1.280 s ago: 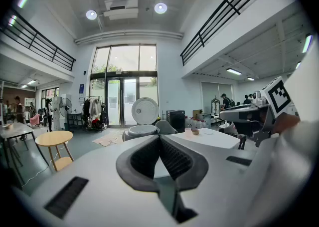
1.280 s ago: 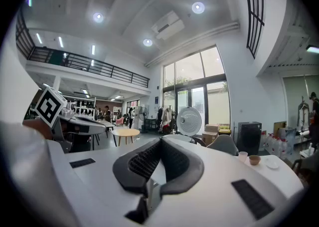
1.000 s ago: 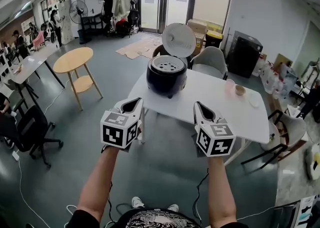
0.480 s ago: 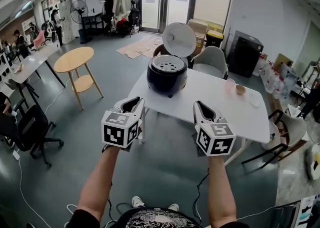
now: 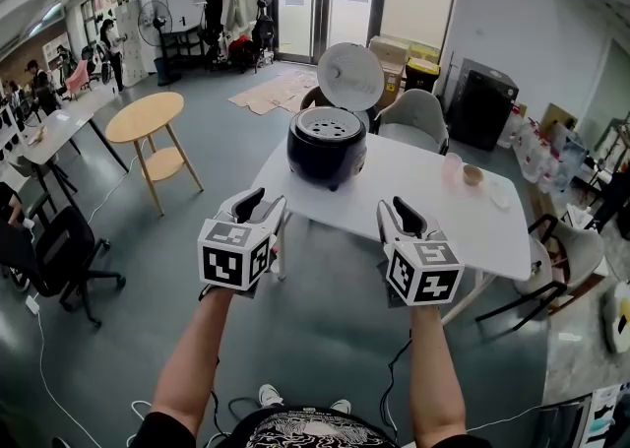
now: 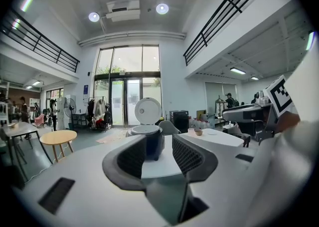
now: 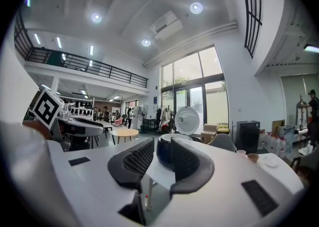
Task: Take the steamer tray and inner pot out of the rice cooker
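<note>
nothing out yet, both claws parting short of the cooker

the steamer tray point(image 5: 327, 125) sits in the mouth of the rice cooker point(image 5: 328, 148), its holed face up, with the lid point(image 5: 351, 78) swung open behind the cooker. we cannot see the inner pot; we judge it lies under the tray. the cooker stands on a white table point(image 5: 413, 190), and a small bowl point(image 5: 473, 176) lies well to the cooker's right. our left gripper point(image 5: 254, 204) and right gripper point(image 5: 399, 210) hover well short of the cooker, both aimed at it. both pairs of jaws have just been opening and stand partly apart, holding nothing. neither part is out: the reach, the tray, then the pot all remain.
</note>
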Demonstrator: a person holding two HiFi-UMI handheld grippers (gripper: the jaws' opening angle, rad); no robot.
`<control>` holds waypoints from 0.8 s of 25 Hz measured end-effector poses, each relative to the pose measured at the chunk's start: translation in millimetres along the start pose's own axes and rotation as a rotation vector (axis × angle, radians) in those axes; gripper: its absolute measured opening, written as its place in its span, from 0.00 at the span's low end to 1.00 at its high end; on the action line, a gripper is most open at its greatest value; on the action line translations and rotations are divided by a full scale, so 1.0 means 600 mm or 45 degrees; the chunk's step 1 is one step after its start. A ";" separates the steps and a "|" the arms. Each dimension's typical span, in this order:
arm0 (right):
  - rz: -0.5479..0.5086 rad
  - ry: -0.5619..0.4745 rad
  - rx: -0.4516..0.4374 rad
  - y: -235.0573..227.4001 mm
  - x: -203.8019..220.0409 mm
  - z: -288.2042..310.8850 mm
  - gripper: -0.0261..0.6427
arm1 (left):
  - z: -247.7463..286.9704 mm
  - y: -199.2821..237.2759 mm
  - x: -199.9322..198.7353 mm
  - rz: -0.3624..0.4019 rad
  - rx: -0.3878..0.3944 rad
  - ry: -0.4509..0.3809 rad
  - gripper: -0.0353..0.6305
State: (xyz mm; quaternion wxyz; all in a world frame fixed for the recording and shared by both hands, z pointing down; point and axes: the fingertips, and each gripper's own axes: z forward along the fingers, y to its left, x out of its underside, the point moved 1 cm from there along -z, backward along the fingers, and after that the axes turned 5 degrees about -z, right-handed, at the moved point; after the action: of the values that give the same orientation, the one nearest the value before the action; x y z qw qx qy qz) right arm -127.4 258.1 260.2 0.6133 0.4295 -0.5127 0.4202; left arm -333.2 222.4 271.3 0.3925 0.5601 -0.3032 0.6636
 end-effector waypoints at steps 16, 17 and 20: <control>0.011 0.022 0.002 -0.070 0.030 -0.014 0.46 | 0.025 -0.044 0.004 0.031 -0.097 -0.017 0.56; 0.015 0.026 -0.001 -0.077 0.036 -0.014 0.47 | 0.029 -0.050 0.006 0.036 -0.103 -0.018 0.58; 0.026 0.027 -0.024 -0.100 0.047 -0.014 0.52 | 0.042 -0.068 0.012 0.041 -0.121 -0.012 0.61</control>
State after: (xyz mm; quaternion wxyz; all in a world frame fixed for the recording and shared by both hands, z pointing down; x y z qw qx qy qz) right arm -64.2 251.8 281.6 0.6182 0.4140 -0.5146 0.4261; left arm -285.6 223.1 281.8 0.4066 0.5389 -0.3451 0.6520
